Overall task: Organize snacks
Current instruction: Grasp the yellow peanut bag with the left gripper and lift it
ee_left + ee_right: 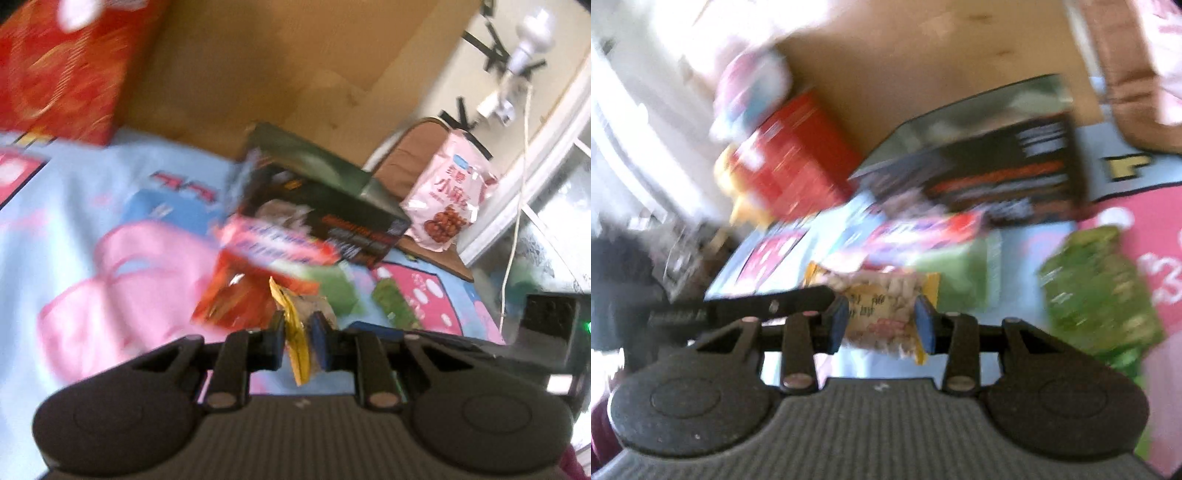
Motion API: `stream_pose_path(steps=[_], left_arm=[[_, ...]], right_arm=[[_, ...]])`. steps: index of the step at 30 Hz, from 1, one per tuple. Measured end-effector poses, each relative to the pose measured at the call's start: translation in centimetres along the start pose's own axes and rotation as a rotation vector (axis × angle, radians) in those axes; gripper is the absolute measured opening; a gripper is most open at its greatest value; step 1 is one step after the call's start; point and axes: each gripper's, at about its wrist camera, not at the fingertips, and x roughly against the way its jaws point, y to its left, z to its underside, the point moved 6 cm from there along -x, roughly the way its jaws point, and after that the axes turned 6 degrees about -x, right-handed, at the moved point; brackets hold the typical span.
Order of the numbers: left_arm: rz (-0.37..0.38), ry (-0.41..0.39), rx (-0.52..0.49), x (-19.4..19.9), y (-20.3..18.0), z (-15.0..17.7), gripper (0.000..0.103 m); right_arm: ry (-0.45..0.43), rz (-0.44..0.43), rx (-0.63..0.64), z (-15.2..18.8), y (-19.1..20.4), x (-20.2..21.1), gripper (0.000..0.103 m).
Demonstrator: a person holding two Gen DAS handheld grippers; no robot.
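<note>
On the cartoon sheet (74, 177), snacks sit in a loose pile in front of a dark box (325, 206) that leans on a cardboard wall. Left gripper (300, 325) is clamped on the edge of a yellow packet (295, 332), which hangs edge-on between the pads. Right gripper (881, 321) has the same yellow packet (882, 306) between its pads, jaws about half apart; too blurred to tell if they press it. I read this as a lift or handover of 1 packet. To do it well: I keep the left pinch deep on the seam, not the corner, and move slower, since both views are smeared. I avoid dragging the red packet (236, 295) and green packet (1097, 284) lying just beside. Pink bag (447, 199) stands well apart on the right.
</note>
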Motion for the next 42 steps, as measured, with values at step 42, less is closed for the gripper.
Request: stream_pose_path(steps=[42], left_arm=[[-0.074, 0.026, -0.102, 0.1, 0.9, 2.4, 0.027]], right_arm=[[-0.119, 0.321, 0.470, 5.6, 6.1, -3.2, 0.029]])
